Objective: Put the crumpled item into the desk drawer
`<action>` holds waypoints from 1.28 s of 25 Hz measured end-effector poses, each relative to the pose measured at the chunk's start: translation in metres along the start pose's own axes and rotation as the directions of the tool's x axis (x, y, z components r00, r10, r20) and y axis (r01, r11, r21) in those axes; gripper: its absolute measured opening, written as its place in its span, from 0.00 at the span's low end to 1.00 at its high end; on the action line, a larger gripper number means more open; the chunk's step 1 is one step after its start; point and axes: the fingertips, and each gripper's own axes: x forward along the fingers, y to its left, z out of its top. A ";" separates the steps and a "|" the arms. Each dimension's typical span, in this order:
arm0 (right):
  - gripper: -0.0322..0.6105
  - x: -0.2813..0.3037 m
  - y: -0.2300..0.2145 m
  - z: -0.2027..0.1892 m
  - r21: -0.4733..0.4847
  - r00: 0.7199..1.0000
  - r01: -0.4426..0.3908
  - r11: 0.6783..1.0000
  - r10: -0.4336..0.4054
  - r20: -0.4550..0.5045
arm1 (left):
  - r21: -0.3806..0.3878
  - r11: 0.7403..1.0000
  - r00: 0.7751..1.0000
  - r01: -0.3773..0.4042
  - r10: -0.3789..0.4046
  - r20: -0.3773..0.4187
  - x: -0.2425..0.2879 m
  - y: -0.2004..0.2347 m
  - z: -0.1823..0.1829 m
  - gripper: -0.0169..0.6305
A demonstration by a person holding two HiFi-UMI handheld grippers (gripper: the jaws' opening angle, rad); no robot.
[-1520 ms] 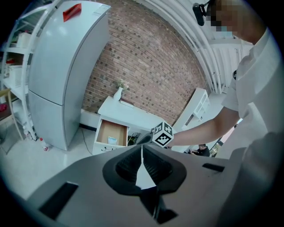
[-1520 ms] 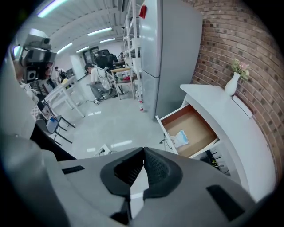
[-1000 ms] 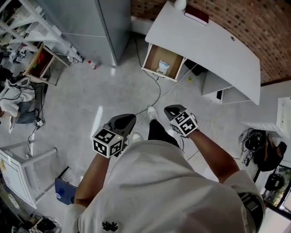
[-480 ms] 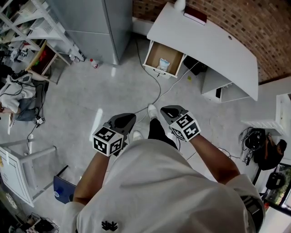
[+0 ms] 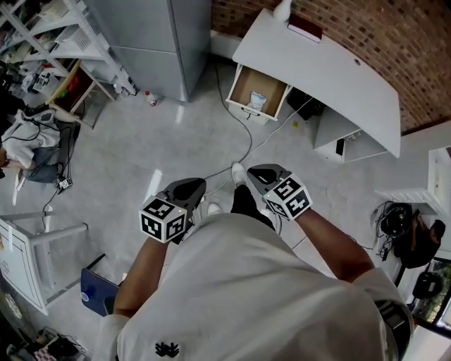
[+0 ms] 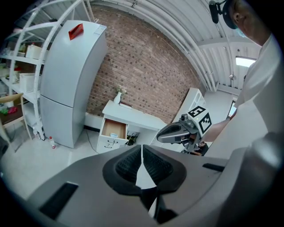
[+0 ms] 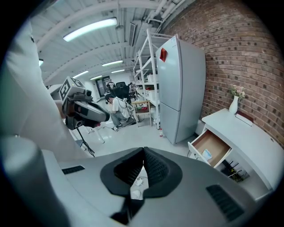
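The white desk (image 5: 331,70) stands far ahead by the brick wall, its wooden drawer (image 5: 248,86) pulled open. A pale crumpled item (image 5: 256,103) lies inside the drawer, also visible in the right gripper view as the crumpled item (image 7: 207,154) in the drawer (image 7: 212,144). Both grippers hang close to my body, well away from the desk. My left gripper (image 5: 192,189) is shut with nothing in it; its jaws (image 6: 142,150) meet at the tips. My right gripper (image 5: 261,173) is also shut and empty, with its pads touching (image 7: 143,153).
A grey fridge (image 5: 162,42) stands left of the desk, with a small bottle (image 5: 151,99) on the floor beside it. A cable (image 5: 245,141) runs across the floor from the desk toward my feet. Shelving (image 5: 53,42) and a white frame (image 5: 32,247) are at the left. A vase (image 5: 283,8) and a red book (image 5: 305,28) sit on the desk.
Both grippers stay shut and empty in front of my body. The left one has dropped slightly toward me, and the view has shifted a little.
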 end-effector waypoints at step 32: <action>0.10 0.000 0.009 -0.001 0.031 0.999 -0.050 0.998 0.049 0.023 | -0.011 1.000 0.999 0.022 -0.022 -0.027 0.021 -0.007 -0.011 0.07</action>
